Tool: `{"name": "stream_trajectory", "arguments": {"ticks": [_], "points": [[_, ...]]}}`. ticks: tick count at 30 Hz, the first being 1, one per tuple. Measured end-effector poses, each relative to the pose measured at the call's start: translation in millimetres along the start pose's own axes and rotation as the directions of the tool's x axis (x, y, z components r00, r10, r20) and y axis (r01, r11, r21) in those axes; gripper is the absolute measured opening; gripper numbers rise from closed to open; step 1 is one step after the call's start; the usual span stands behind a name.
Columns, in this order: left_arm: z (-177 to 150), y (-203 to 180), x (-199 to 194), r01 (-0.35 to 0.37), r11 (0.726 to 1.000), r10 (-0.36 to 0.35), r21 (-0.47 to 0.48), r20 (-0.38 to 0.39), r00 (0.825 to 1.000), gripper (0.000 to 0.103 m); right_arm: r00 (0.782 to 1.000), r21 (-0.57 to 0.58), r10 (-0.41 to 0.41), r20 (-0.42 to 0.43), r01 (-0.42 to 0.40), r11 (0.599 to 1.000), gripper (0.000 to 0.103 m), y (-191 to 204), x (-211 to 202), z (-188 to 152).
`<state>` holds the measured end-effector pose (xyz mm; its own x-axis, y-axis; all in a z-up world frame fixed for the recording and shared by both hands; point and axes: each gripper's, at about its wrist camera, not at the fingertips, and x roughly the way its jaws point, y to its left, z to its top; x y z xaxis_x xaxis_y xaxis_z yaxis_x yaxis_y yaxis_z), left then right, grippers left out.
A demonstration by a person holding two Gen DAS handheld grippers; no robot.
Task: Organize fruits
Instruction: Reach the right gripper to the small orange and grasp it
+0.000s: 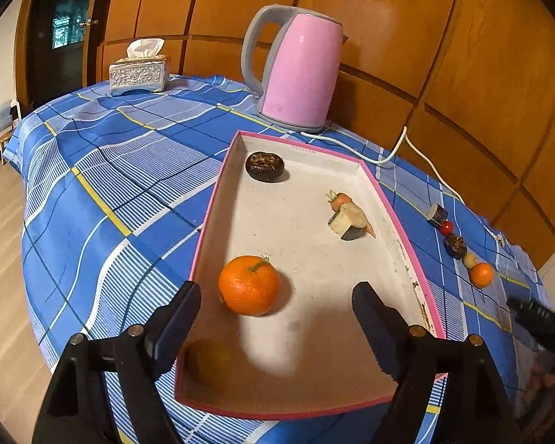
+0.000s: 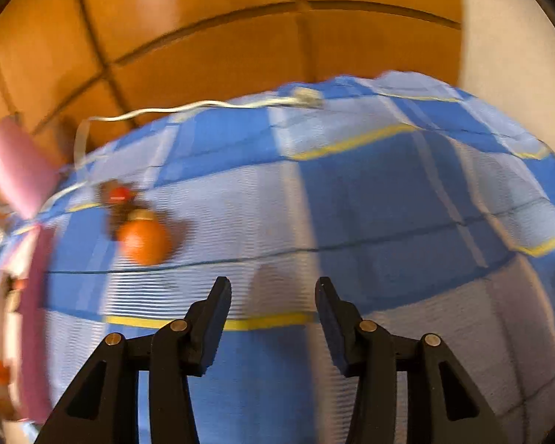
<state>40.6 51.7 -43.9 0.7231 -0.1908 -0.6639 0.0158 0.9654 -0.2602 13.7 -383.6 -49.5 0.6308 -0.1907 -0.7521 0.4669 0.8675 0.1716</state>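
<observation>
In the left wrist view a pink-rimmed tray [image 1: 399,218] lies on the blue plaid cloth. In it sit an orange [image 1: 249,285], a dark brown fruit [image 1: 265,166] and a carrot with a cut root piece [image 1: 348,219]. My left gripper [image 1: 275,296] is open and empty over the tray's near end, just behind the orange. A row of small fruits [image 1: 458,246] ending in a small orange [image 1: 481,274] lies right of the tray. In the blurred right wrist view my right gripper [image 2: 273,285] is open and empty above bare cloth, with the small orange [image 2: 145,241] to its left.
A pink kettle [image 1: 299,70] stands behind the tray, its white cord [image 1: 418,151] trailing right along the wooden wall. A tissue box [image 1: 138,72] sits at the far left corner. The table edge drops to the wooden floor on the left.
</observation>
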Motion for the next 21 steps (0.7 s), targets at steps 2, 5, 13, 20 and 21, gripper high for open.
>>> {"name": "stream_trajectory", "arguments": {"ticks": [2,5,13,20,21], "points": [[-0.7,0.3,-2.2,0.002,1.0,-0.002,0.002,0.002,1.0,0.084,0.997,-0.052,0.073,0.008,-0.073,0.996,0.066,20.4,-2.0,6.4],[-0.8,1.1,-7.0,-0.001,1.0,0.001,0.002,0.016,1.0,0.086,0.994,-0.136,0.112,0.004,-0.111,0.985,0.066,50.2,0.8,16.6],[-1.6,12.5,-3.1,-0.042,0.999,0.042,-0.028,0.001,0.999,0.088,0.992,-0.209,0.101,-0.071,-0.114,0.971,0.067,82.3,41.9,31.5],[-7.2,12.0,7.5,-0.057,0.998,0.057,-0.012,-0.037,0.998,0.089,0.993,-0.231,0.06,-0.098,-0.082,0.97,0.041,87.8,64.6,30.3],[-7.5,11.7,8.5,-0.057,0.998,0.057,-0.011,-0.039,0.998,0.089,0.991,-0.237,0.076,-0.109,-0.1,0.966,0.041,88.4,66.8,29.4]]}}
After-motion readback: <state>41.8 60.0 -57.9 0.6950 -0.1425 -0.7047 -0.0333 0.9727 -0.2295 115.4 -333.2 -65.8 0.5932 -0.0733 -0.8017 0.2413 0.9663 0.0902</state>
